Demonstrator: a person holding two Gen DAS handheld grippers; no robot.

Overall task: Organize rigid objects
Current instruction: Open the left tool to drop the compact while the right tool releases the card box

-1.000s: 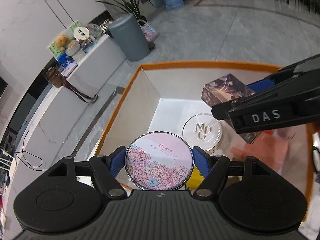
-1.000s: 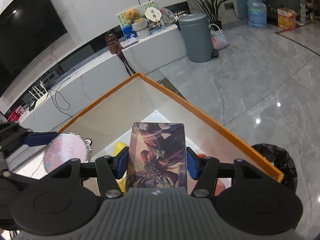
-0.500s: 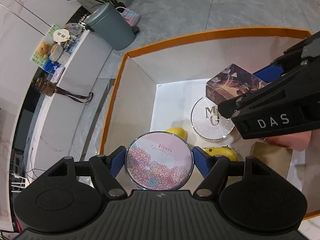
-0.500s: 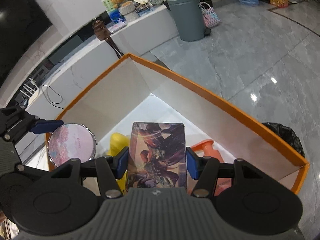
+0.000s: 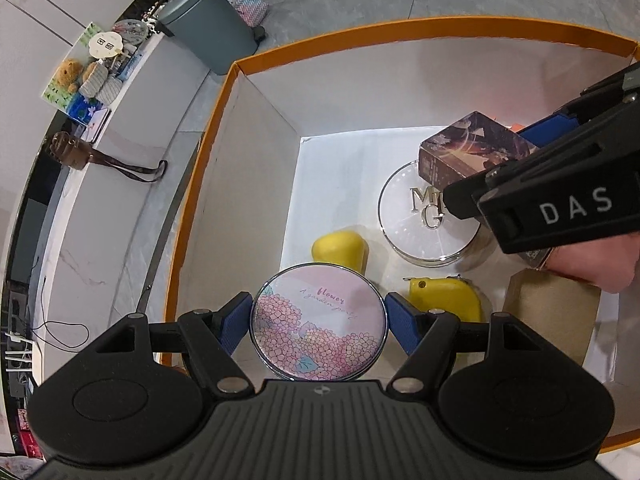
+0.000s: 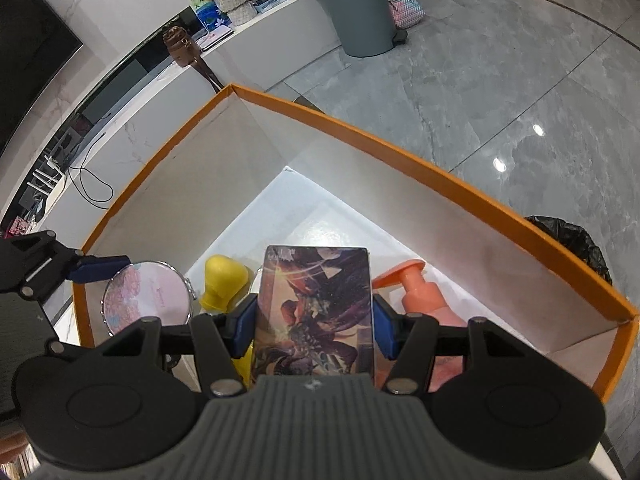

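Left wrist view, near to far. At lower centre the left gripper [image 5: 320,320] is clenched on a round flat tin with a pink hydrangea print [image 5: 320,322], its blue pads [image 5: 236,322] pressing the tin's rim from either side. The tin is held above the floor of an open box with an orange rim and white inner walls [image 5: 224,120]. Just beyond the tin, two yellow plastic pieces [image 5: 339,246] lie on the box floor; right of centre sits a round white case with silver lettering [image 5: 424,220], and at lower right a brown cardboard piece [image 5: 548,320]. At right the right gripper [image 5: 520,152] enters the frame above the white case.

Right wrist view. At lower centre the right gripper [image 6: 314,320] grasps a rectangular card box with dark fantasy artwork [image 6: 316,308] by its long sides, held over the orange-rimmed box [image 6: 400,148]. An orange pump bottle [image 6: 420,292] lies just right of it; the hydrangea tin [image 6: 146,296] shows at left.

Step in hand, as judged: both items are over the box, at the placing stage; neither is set down. The next move calls for lowering each onto bare floor. The open far corner, upper centre of the right wrist frame, looks the freest place. The white case beneath the card box is a likely obstruction. The jaws should be loosened only once each item rests.
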